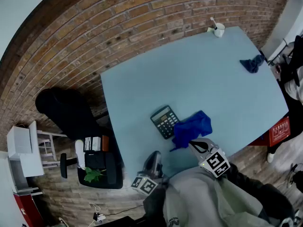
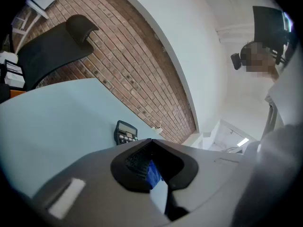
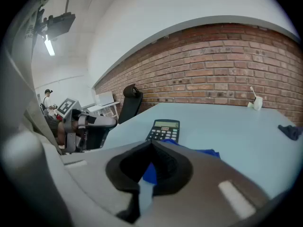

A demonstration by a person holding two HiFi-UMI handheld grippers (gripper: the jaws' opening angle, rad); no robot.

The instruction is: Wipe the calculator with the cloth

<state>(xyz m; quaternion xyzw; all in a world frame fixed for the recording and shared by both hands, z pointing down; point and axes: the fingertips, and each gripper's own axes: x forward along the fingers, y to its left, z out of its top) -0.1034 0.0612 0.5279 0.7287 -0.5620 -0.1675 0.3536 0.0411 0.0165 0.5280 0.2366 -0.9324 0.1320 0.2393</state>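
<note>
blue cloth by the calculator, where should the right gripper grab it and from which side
Probably best to take the crumpled fold at the near edge of the blue cloth, coming from the person's side with the right gripper, which sits just short of it. That edge bunches up off the table and lies away from the calculator. The jaws are shut, so open them first.

One light blue table (image 1: 189, 74), one black calculator (image 1: 164, 121), two cloths: a bright blue cloth (image 1: 191, 126) and a dark blue cloth (image 1: 252, 64), one white mug (image 1: 218, 30), one black office chair (image 1: 66, 110)
</note>
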